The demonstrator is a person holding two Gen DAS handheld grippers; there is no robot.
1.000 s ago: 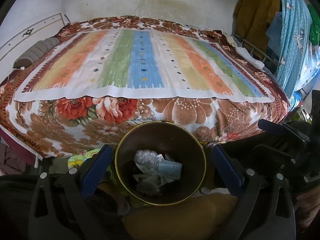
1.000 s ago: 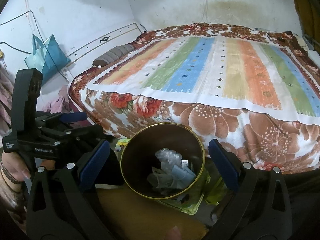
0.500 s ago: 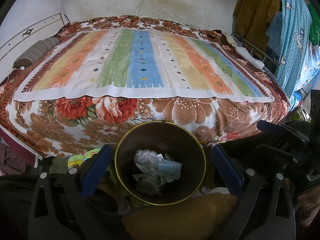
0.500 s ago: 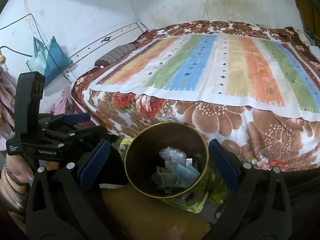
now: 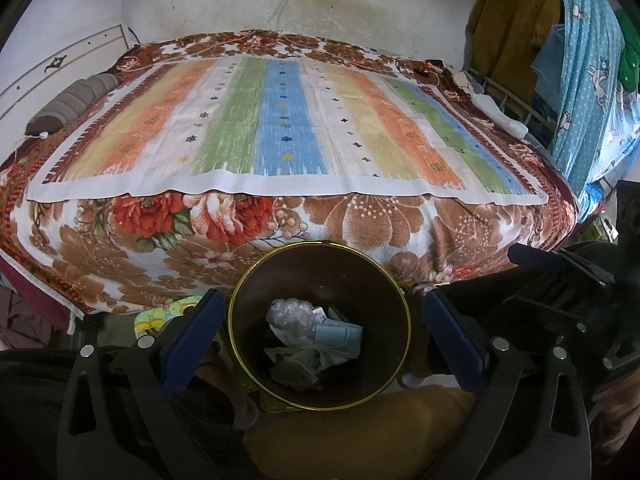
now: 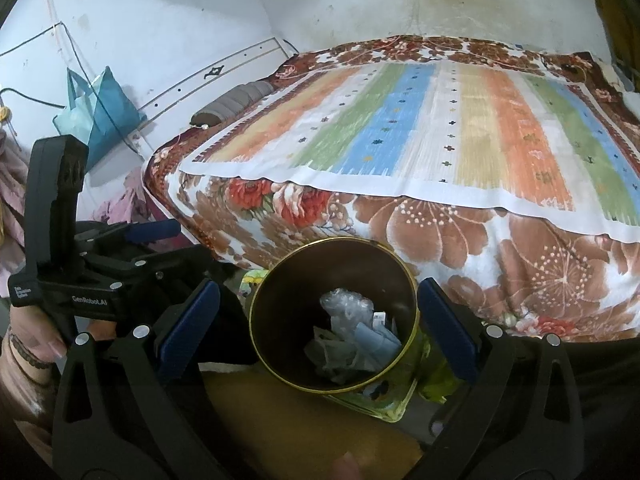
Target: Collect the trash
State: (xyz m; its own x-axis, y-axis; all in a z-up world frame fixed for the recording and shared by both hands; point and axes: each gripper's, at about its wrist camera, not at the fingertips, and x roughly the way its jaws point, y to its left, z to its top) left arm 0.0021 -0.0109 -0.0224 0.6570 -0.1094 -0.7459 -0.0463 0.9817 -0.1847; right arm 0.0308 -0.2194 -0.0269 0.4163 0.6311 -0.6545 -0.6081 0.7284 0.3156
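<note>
A dark round trash bin with a gold rim stands on the floor at the foot of the bed. It holds crumpled clear plastic, a light blue mask and grey paper scraps. My left gripper is open and empty, its blue-padded fingers on either side of the bin above it. My right gripper is open and empty, also straddling the bin. The left gripper's body shows in the right wrist view, the right gripper's body in the left wrist view.
A bed with a striped sheet over a floral blanket fills the far side. A rolled grey pillow lies at its left. Hanging clothes are at the right, a teal bag on the left wall. A brown cushion lies near the bin.
The right wrist view has shifted slightly, so the bin sits a little further right in it. The left gripper has not moved. Both stay open.
</note>
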